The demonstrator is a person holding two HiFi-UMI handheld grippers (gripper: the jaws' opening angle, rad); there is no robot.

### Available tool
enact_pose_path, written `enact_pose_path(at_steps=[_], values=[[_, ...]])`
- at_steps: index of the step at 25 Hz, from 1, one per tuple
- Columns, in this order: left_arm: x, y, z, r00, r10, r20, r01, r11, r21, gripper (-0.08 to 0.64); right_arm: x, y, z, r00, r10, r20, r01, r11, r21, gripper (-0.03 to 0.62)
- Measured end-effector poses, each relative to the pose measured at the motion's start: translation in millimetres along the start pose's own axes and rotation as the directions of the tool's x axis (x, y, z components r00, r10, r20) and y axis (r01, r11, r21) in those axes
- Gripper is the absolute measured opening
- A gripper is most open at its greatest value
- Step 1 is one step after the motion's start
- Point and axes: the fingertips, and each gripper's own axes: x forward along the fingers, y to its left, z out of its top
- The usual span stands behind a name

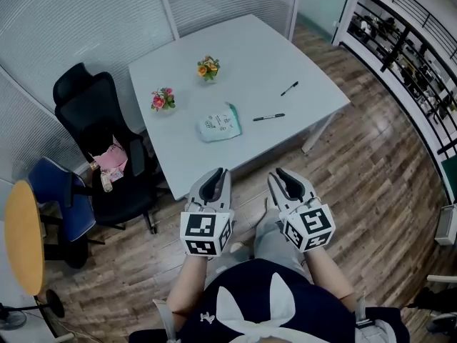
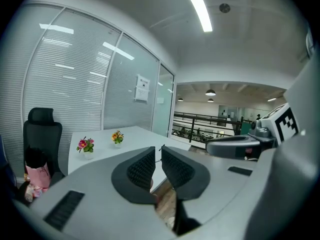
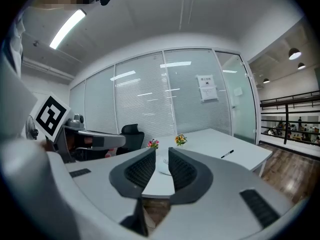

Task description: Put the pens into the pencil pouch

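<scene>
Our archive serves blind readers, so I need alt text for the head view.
Seen from above, a person holds the left gripper and right gripper, both empty, short of a white table. On it are a pale pencil pouch, two black pens to its right, and two small flower pots.

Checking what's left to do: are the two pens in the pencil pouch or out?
Out. The near pen and the far pen lie on the white table, right of the pencil pouch, not touching it.

Pouch (image 1: 218,124) + 2 pens (image 1: 268,117) on table (image 1: 250,56).
</scene>
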Motion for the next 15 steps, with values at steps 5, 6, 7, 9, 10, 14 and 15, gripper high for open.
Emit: enact_pose_path(at_steps=[5, 6, 7, 9, 10, 14, 15], values=[[19, 0, 0, 0.999, -0.031, -0.025, 0.032, 0.999, 0.024, 0.215, 13, -12, 0, 1.000, 0.025, -0.018, -0.025, 1.000, -0.009, 0.125], [23, 1, 0, 0.999, -0.029, -0.029, 0.030, 0.999, 0.025, 0.219, 16, -15, 0, 0.999, 0.029, -0.023, -0.029, 0.999, -0.013, 0.133], [27, 4, 0, 0.999, -0.026, -0.036, 0.027, 0.999, 0.023, 0.225, 20, -19, 1, 0.999, 0.031, -0.029, -0.032, 0.999, -0.018, 0.138], [36, 9, -2, 0.998, -0.020, -0.056, 0.021, 1.000, 0.017, 0.241, 28, -26, 1, 0.999, 0.034, -0.039, -0.035, 0.999, -0.023, 0.145], [41, 12, -3, 0.998, -0.017, -0.067, 0.018, 1.000, 0.015, 0.249, 32, -30, 1, 0.998, 0.035, -0.044, -0.036, 0.999, -0.024, 0.149], [59, 22, -3, 0.996, 0.000, -0.089, 0.000, 1.000, 0.008, 0.255, 49, -48, 0, 0.997, 0.041, -0.064, -0.043, 0.999, -0.026, 0.157], [64, 25, -3, 0.996, 0.008, -0.093, -0.007, 1.000, 0.007, 0.255, 54, -53, -1, 0.996, 0.043, -0.072, -0.045, 0.999, -0.026, 0.158]])
